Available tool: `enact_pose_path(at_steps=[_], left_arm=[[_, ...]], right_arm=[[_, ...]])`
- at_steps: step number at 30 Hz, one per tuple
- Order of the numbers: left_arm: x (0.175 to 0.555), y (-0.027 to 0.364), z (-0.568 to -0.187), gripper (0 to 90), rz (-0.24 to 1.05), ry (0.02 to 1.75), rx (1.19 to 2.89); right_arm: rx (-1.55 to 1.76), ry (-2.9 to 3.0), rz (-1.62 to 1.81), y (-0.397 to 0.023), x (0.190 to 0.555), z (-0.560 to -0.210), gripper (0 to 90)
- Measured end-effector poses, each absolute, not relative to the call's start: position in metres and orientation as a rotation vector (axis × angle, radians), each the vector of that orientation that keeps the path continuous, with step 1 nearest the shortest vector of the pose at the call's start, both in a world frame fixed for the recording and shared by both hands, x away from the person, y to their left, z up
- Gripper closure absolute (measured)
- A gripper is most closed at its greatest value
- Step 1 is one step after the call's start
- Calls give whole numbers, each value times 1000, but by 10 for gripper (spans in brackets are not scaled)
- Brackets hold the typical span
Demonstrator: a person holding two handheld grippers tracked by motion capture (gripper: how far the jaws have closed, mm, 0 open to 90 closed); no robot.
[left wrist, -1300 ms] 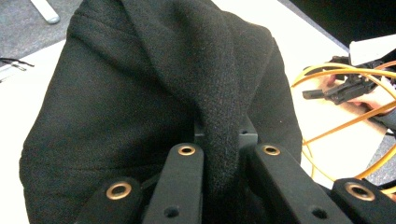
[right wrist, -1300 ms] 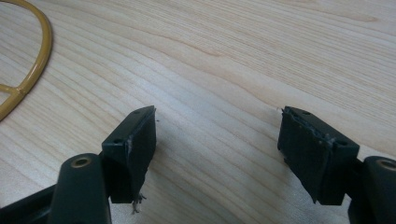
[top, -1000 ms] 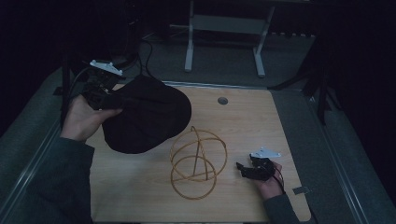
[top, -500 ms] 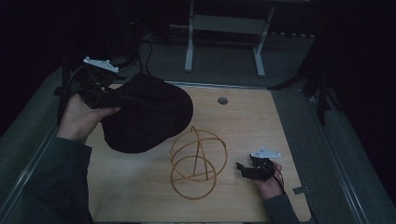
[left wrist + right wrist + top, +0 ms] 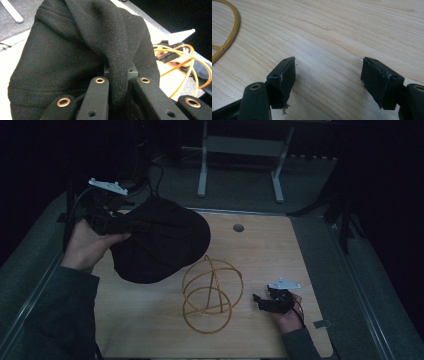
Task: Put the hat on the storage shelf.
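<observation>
Two tongs: left tongs [image 5: 117,82] clenched on a cloth [image 5: 160,240] fold hanging ahead; right tongs [image 5: 328,82] released, idle. Lift slowly, clear of the hoops [image 5: 212,295] between them.

Left tool [image 5: 111,220] grips edge of black fabric [image 5: 162,240], lifted over table [image 5: 280,250] far-left corner. Yellow wire frame [image 5: 212,295] sits mid-table. Right tool [image 5: 260,302] rests near right edge, just beside frame.
</observation>
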State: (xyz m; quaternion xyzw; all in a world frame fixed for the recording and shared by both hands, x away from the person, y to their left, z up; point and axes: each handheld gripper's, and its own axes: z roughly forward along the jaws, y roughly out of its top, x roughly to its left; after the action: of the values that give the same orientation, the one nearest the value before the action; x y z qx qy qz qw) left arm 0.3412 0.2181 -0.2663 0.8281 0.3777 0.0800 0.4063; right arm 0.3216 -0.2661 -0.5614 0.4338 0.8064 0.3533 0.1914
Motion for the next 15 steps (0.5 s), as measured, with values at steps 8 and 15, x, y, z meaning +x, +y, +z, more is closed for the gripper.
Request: enact_pose_path(at_steps=[8,15], left_arm=[[341,216,-262,851,191,936,2070],[339,215,-261,851,175,930,2055]], right_arm=[[1218,2265,993,-266,322,-561,276],[1218,2265,992,-266,322,-561,276]])
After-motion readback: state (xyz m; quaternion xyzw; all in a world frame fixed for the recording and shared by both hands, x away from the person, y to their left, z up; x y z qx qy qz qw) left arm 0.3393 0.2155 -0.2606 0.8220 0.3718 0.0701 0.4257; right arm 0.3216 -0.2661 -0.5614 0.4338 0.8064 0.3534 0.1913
